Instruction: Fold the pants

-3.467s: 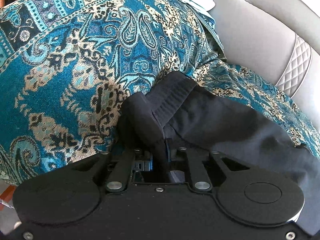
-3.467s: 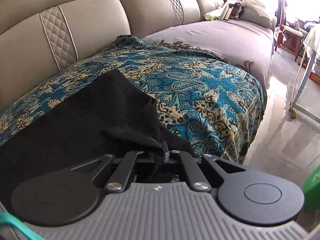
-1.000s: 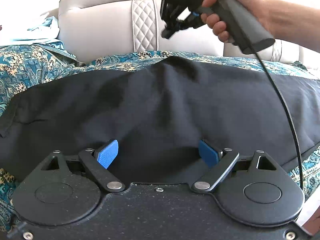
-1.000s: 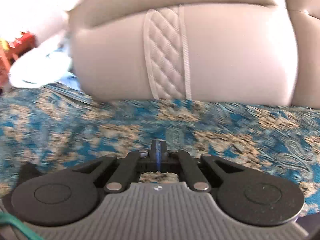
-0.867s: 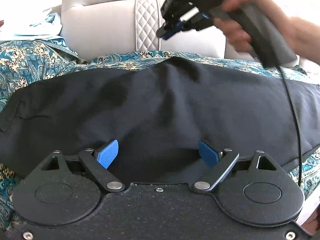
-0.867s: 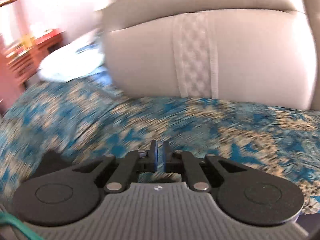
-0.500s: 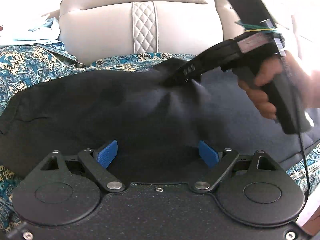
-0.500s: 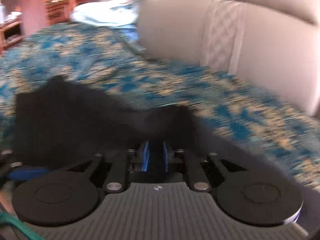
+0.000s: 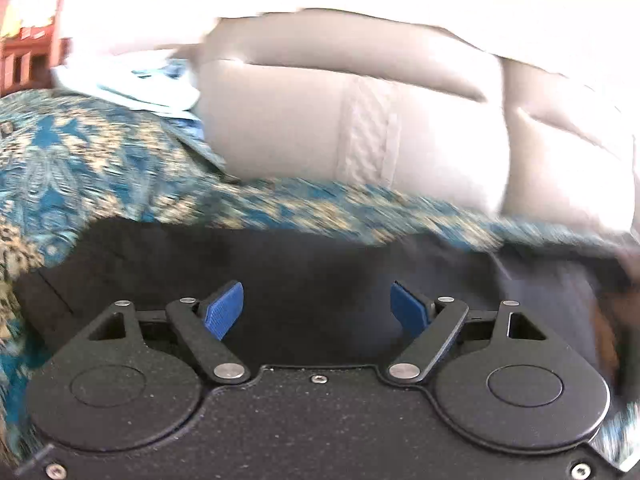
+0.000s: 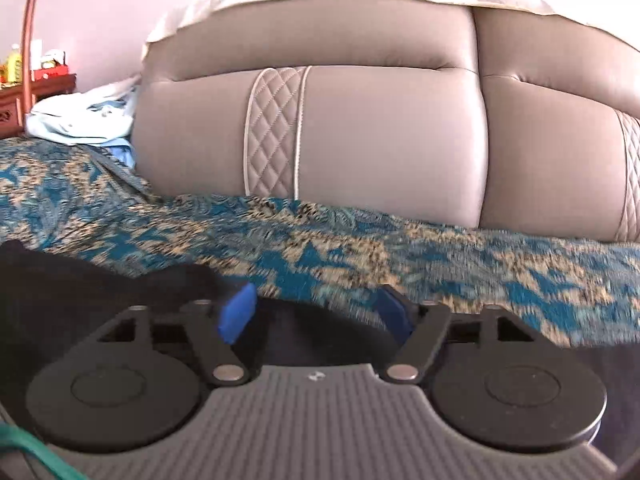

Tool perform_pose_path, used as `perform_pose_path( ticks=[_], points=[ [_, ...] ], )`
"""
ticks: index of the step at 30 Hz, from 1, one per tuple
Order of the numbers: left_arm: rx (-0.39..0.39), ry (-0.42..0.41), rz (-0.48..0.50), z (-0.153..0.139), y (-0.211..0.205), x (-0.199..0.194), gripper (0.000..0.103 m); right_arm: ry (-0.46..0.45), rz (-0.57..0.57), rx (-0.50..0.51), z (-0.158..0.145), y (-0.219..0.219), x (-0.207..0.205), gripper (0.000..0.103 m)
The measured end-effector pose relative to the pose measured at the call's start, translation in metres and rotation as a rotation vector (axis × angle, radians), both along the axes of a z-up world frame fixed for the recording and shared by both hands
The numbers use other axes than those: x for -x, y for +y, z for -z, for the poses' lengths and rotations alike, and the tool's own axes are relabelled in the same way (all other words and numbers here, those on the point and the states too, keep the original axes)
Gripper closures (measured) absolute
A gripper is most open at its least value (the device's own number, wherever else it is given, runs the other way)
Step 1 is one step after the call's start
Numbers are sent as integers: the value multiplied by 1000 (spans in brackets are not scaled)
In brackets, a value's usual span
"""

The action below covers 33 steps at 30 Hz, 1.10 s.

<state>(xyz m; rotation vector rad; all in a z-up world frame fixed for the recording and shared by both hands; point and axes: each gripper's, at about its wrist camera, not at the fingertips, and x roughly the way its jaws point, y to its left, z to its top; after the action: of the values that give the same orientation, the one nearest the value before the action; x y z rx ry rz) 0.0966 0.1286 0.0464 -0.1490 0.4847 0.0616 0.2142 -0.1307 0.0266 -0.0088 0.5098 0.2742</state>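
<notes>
The black pants [image 9: 312, 264] lie spread on a teal patterned throw [image 9: 92, 168] over the sofa seat. My left gripper [image 9: 317, 310] is open and empty, its blue pads just above the near part of the pants. In the right wrist view the pants [image 10: 92, 280] show at the lower left, with the throw [image 10: 360, 248] beyond. My right gripper [image 10: 316, 312] is open and empty, low over the pants' far edge. Both views are blurred by motion.
The beige leather sofa back [image 10: 380, 132] with a quilted stripe rises right behind the throw. A pale blue cloth heap [image 10: 80, 120] lies at the far left on the sofa. A wooden cabinet [image 10: 36, 92] stands beyond it.
My right gripper dropped to the pants' far edge, then opened and let the fabric go. My left gripper stayed open; its view shifted, and the right hand left it.
</notes>
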Motion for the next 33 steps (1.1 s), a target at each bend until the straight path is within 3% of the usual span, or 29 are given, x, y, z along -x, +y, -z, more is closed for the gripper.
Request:
perform_pose_path(
  ticks=[4, 7, 11, 14, 15, 18, 22, 24, 27, 30, 33],
  points=[
    [34, 30, -89, -1, 24, -37, 51, 11, -30, -20, 10, 9, 25, 10],
    [8, 59, -73, 5, 27, -62, 56, 24, -47, -34, 16, 24, 37, 8],
    [-80, 116, -77, 22, 25, -91, 55, 17, -81, -47, 13, 51, 42, 3],
    [-102, 172, -201, 36, 43, -103, 53, 5, -135, -28, 9, 77, 39, 0],
    [-84, 180, -226, 41, 50, -106, 47, -6, -148, 1, 8, 88, 38, 0],
    [-36, 161, -256, 43, 63, -104, 45, -61, -171, 124, 8, 115, 40, 0],
    [-84, 152, -258, 45, 58, -101, 43, -70, -204, 230, 17, 133, 36, 0],
    [-78, 153, -268, 46, 59, -100, 41, -39, -197, 260, 24, 129, 32, 0],
    [-98, 158, -286, 45, 57, -95, 38, 29, -162, 179, 26, 95, 24, 0],
    [-124, 161, -295, 46, 55, -90, 36, 88, -89, 106, 28, 43, 13, 0],
    [-116, 158, -295, 46, 56, -88, 36, 90, -9, 133, 29, -8, 9, 0]
  ],
)
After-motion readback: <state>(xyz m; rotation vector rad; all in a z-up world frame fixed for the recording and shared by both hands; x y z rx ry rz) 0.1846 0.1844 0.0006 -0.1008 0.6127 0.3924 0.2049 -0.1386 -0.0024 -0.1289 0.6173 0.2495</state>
